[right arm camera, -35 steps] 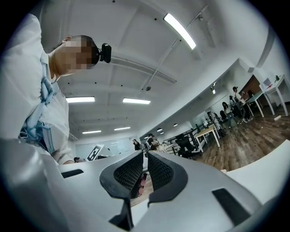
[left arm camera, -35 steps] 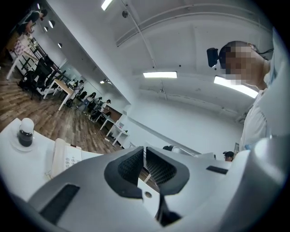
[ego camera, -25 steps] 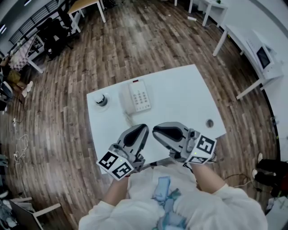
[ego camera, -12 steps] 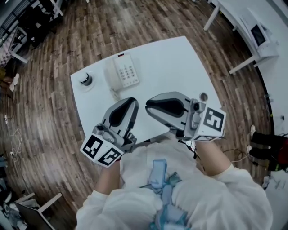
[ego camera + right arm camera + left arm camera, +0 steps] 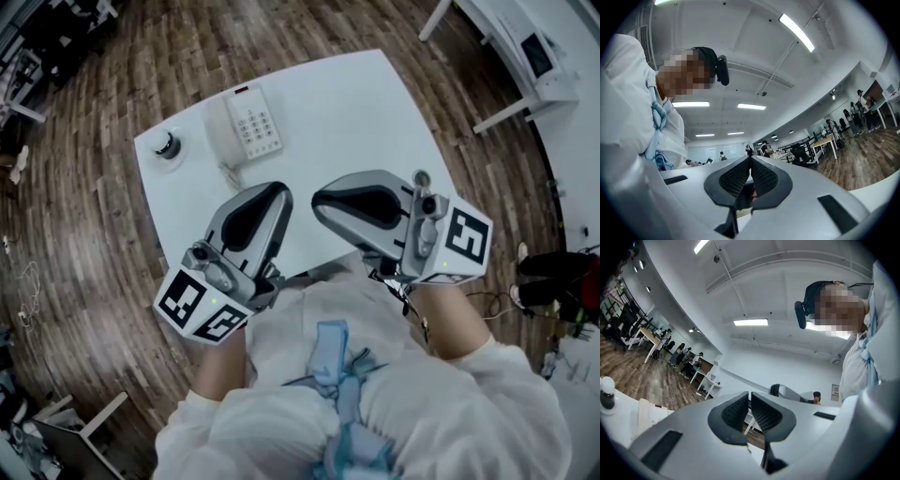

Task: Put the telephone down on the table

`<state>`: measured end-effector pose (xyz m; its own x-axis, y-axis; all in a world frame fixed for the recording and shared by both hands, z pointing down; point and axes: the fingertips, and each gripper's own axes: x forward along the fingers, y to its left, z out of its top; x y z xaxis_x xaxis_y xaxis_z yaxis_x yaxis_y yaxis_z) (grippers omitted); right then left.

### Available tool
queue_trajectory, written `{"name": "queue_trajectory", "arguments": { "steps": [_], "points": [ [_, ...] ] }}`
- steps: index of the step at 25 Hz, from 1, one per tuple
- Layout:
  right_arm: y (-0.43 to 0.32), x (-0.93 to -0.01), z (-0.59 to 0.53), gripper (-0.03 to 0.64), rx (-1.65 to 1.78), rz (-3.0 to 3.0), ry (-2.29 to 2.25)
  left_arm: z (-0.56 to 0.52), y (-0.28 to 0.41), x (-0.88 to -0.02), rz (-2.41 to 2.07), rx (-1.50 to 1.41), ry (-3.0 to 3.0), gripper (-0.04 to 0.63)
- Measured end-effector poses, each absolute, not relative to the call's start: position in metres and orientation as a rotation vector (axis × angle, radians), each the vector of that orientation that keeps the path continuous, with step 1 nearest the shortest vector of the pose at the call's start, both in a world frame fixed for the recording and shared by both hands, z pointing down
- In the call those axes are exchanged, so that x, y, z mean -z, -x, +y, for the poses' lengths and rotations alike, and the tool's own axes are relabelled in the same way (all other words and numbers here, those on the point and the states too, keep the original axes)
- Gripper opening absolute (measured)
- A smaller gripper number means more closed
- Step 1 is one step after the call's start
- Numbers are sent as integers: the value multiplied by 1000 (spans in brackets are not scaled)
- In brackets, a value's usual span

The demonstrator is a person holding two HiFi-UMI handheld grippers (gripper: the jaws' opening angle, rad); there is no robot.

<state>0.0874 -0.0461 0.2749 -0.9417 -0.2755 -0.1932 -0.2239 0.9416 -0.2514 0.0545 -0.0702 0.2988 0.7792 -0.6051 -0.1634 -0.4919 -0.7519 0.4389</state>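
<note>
Left gripper [image 5: 750,399] closed, empty; white keypad telephone [image 5: 246,125] lies on table [image 5: 347,122].

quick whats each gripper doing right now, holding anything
left gripper: closed, holding nothing
right gripper: jaws closing, tips already meeting, nothing between them

White table [image 5: 356,112] on wood-plank floor [image 5: 141,56]. Resting flat near its far left corner: white push-button telephone [image 5: 246,127], handset cradled. Just beside, at the corner: small dark round object [image 5: 168,143]. At right edge: small grey round piece [image 5: 419,176].
</note>
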Motion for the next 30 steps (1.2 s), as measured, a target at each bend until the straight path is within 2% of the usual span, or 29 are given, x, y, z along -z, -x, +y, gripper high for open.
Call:
{"name": "queue_trajectory", "arguments": {
  "steps": [30],
  "points": [
    [-84,-272,-53,32,342,2886,394,-75,-43,-296,-809,390,-2589,18]
  ]
}}
